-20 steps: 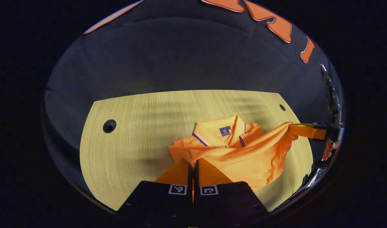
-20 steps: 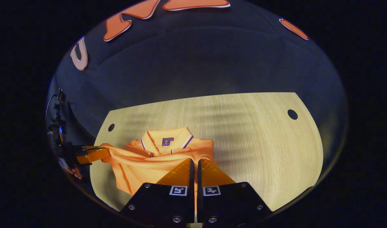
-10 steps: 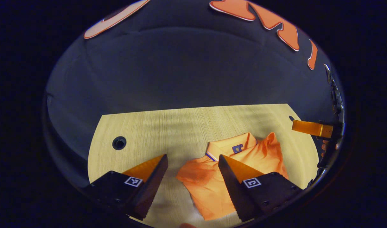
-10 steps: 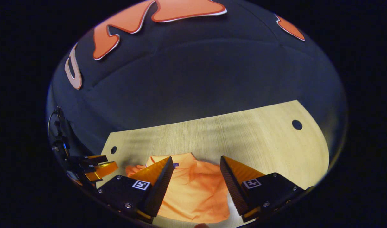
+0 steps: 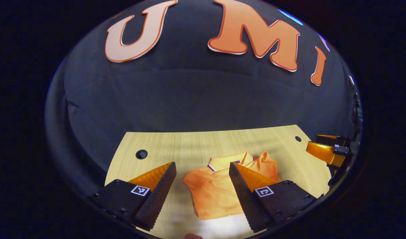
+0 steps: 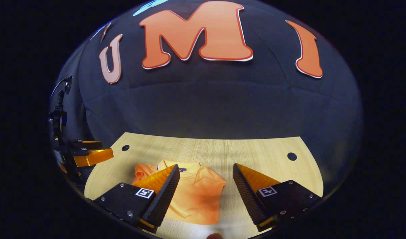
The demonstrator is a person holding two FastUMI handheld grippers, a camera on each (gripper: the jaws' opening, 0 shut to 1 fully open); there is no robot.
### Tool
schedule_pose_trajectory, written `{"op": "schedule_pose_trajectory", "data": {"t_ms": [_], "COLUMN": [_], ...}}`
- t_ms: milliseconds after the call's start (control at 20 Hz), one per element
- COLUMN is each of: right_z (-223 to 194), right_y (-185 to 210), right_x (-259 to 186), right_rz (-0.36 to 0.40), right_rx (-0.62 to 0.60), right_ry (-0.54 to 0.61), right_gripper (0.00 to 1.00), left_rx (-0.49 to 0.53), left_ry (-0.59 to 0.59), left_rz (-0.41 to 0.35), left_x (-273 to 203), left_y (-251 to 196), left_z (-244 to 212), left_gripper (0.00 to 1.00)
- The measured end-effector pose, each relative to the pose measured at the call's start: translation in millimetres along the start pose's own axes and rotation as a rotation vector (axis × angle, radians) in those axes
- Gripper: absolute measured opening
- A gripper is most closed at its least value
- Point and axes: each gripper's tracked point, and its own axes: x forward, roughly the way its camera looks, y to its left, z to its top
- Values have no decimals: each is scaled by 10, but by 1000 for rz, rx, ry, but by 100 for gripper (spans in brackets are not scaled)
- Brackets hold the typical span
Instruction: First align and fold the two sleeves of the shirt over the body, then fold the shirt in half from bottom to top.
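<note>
The left gripper (image 5: 202,177) stands wide apart, holding nothing, above the near edge of the shirt (image 5: 216,196). The right gripper (image 6: 206,179) is likewise spread wide and empty over the same shirt (image 6: 196,199). The shirt lies as a compact folded bundle on the wooden table (image 6: 256,156), collar (image 5: 228,161) at its far side and no sleeve sticking out. Both sleeve folds and the bottom-to-top fold look done; little seems left beyond withdrawing.
</note>
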Motion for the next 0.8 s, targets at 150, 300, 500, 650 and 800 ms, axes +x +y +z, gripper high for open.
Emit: {"op": "schedule_pose_trajectory", "data": {"t_ms": [150,300,500,650,800], "right_z": [67,40,121,97,13], "right_y": [3,42,85,110,115], "right_x": [-437,-841,-1324,-1653,-1907], "right_rz": [15,40,54,68,81], "right_rx": [-33,-61,-102,-124,-130], "right_ry": [-67,-117,-215,-275,-321], "right_gripper": [98,97,97,97,97], "left_rx": [-12,-1,9,2,6], "left_ry": [-65,-153,-253,-322,-412], "left_rz": [14,35,61,75,97], "left_x": [-463,-930,-1478,-1876,-2201], "left_y": [-187,-338,-515,-678,-777], "left_z": [0,25,-33,-58,-84], "left_gripper": [99,99,98,98,98]}}
